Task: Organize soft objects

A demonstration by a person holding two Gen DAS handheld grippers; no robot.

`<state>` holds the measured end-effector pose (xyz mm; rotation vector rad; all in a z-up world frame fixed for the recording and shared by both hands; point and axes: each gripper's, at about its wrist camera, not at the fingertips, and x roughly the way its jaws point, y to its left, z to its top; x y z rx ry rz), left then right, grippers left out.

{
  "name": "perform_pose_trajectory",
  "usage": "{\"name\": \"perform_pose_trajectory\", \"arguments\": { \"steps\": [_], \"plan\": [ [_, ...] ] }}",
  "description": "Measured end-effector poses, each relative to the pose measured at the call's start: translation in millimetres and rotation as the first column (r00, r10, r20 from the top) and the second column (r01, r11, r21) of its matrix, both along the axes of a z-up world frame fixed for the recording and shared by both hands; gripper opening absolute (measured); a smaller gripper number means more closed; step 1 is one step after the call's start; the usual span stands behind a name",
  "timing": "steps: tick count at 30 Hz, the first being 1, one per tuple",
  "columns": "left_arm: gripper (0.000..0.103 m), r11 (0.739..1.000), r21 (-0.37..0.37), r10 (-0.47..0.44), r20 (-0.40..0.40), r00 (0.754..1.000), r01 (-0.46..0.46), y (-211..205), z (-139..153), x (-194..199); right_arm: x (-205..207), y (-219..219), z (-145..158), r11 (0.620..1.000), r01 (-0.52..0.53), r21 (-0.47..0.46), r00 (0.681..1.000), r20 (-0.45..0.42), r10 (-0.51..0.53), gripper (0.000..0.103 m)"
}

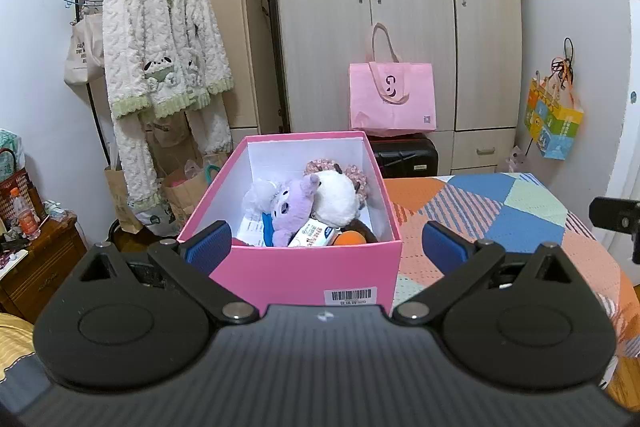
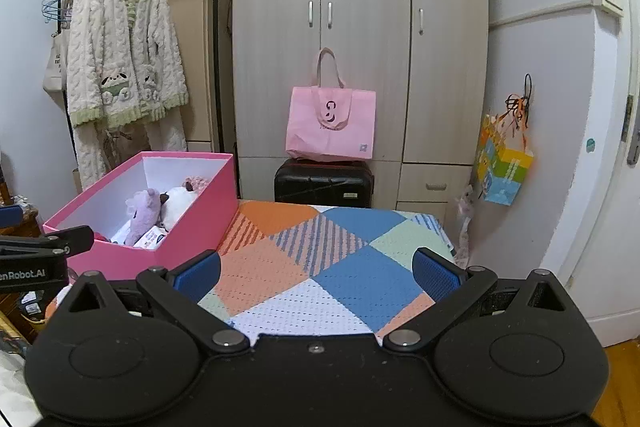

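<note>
Both the left gripper (image 1: 326, 247) and right gripper (image 2: 316, 273) stand wide open, empty. The purple plush (image 1: 290, 209) in the pink box (image 1: 304, 275) looks light and squashy; pinch its body. The packets beneath are probably slippery

Pink box (image 1: 304, 267) open-topped on left of patchwork tabletop (image 2: 320, 267), purple plush (image 1: 290, 207), white plush (image 1: 336, 197) and packets crowding its floor, bare cloth right of box, left gripper (image 1: 326, 247) spread wide facing box, right gripper (image 2: 316, 273) spread over bare cloth.
</note>
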<state>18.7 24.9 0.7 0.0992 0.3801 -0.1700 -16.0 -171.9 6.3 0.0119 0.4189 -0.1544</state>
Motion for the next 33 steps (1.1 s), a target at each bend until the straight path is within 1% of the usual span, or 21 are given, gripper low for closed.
{"name": "perform_pose_trajectory", "arguments": {
  "steps": [3,6,12,15,18,21,24,27,30,33],
  "plan": [
    [0.103,1.000,0.004,-0.006,-0.001,1.000,0.006,-0.9,-1.5,-0.5,-0.6,2.1,-2.4,0.999,0.025,-0.024,1.000,0.008,-0.025,0.103],
    [0.103,1.000,0.010,-0.007,-0.001,1.000,0.007,-2.2,-2.3,-1.3,-1.9,3.2,-4.8,0.999,0.028,-0.043,1.000,0.007,-0.028,0.103],
    [0.103,1.000,-0.001,-0.012,-0.011,1.000,0.012,-1.1,-4.1,-1.7,-2.8,2.1,-6.4,0.999,0.027,-0.038,1.000,0.003,-0.027,0.103],
    [0.103,1.000,-0.007,-0.010,0.004,1.000,0.010,-0.1,-4.6,-3.1,-2.7,2.2,-6.9,0.999,0.028,-0.040,1.000,0.000,-0.028,0.103],
    [0.103,1.000,-0.009,-0.010,0.029,1.000,0.010,-0.1,-5.2,-4.8,-0.3,2.4,-9.9,0.999,0.031,-0.039,0.999,-0.021,-0.031,0.103],
    [0.103,1.000,-0.006,-0.017,0.023,1.000,0.017,-0.5,-4.3,-3.2,0.6,2.6,-13.0,0.999,0.030,-0.033,0.999,-0.027,-0.030,0.103],
    [0.103,0.999,-0.029,-0.025,0.011,1.000,0.025,1.9,-4.3,-1.9,0.2,4.5,-14.0,0.999,0.023,-0.040,0.999,-0.026,-0.024,0.103],
    [0.103,0.999,-0.045,-0.015,0.011,1.000,0.016,5.4,-4.8,-1.8,-0.1,2.3,-13.0,0.999,0.030,-0.021,0.999,-0.017,-0.031,0.103],
    [0.103,0.999,-0.042,-0.014,0.000,1.000,0.014,6.3,-5.2,-1.7,2.5,-2.1,-13.3,0.999,0.035,0.008,0.999,-0.033,-0.034,0.103],
    [0.103,0.999,-0.033,-0.010,-0.004,1.000,0.010,7.0,-5.4,-1.6,4.4,-4.0,-14.9,0.999,0.041,0.016,0.998,-0.044,-0.040,0.103]
  ]
}}
